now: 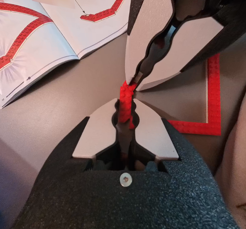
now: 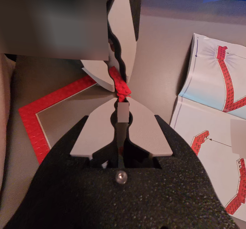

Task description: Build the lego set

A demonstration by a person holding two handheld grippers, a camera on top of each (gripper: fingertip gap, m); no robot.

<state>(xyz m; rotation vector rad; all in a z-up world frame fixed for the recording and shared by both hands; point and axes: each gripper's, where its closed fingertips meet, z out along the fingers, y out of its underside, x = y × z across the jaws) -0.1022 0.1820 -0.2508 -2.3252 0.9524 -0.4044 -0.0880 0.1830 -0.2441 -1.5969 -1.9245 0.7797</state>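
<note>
We held the red plate strip (image 1: 125,106) clamped between the narrowed jaws of the left gripper (image 1: 125,100), lifted clear of the grey table (image 1: 66,116), so that its free end stood out ahead where the other tool could reach it. The right gripper (image 2: 121,100) came in from the opposite side, its jaws nearly shut on a smaller red piece (image 2: 122,97) pressed against that free end; we judged this to be a joining step, one tool bracing while the other pushed. A mosaic patch hid the inner part of its grip. The strip was bright red, thin, studded in two rows. The open instruction booklet (image 1: 55,38) lay just beyond for reference, and the finished red L-shaped frame (image 1: 213,102) rested flat on the table nearby
</note>
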